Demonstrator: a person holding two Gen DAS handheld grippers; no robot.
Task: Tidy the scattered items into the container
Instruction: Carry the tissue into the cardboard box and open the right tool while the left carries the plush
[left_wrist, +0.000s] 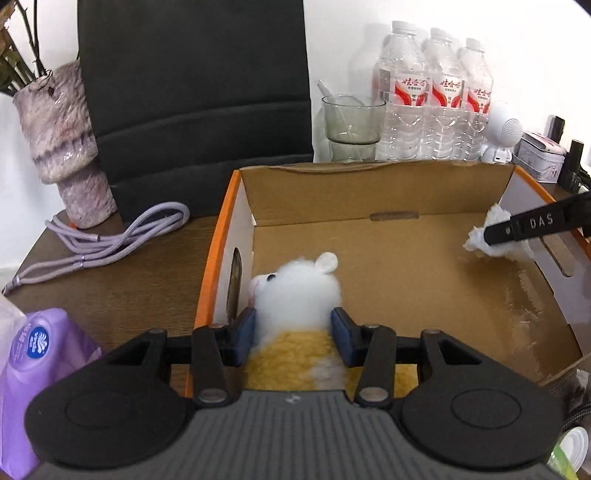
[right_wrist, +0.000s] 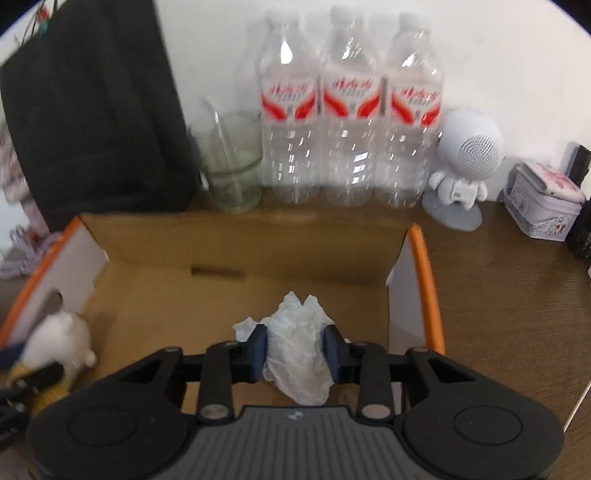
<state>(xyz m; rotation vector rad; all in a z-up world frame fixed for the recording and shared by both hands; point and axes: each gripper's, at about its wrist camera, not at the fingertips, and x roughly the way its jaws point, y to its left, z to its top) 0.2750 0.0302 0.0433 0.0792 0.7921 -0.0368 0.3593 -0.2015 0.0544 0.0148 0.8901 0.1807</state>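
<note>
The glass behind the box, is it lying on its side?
No. The glass stands upright on the table behind the cardboard box, next to the water bottles.

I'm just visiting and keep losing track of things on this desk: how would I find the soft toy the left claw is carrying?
Start at the open cardboard box with orange edges in the middle of the brown desk. Over its left side, the left gripper clamps a plush toy. It is fluffy, with a white head, round ear and yellow body, unlike the crumpled white tissue between the right gripper pads.
</note>
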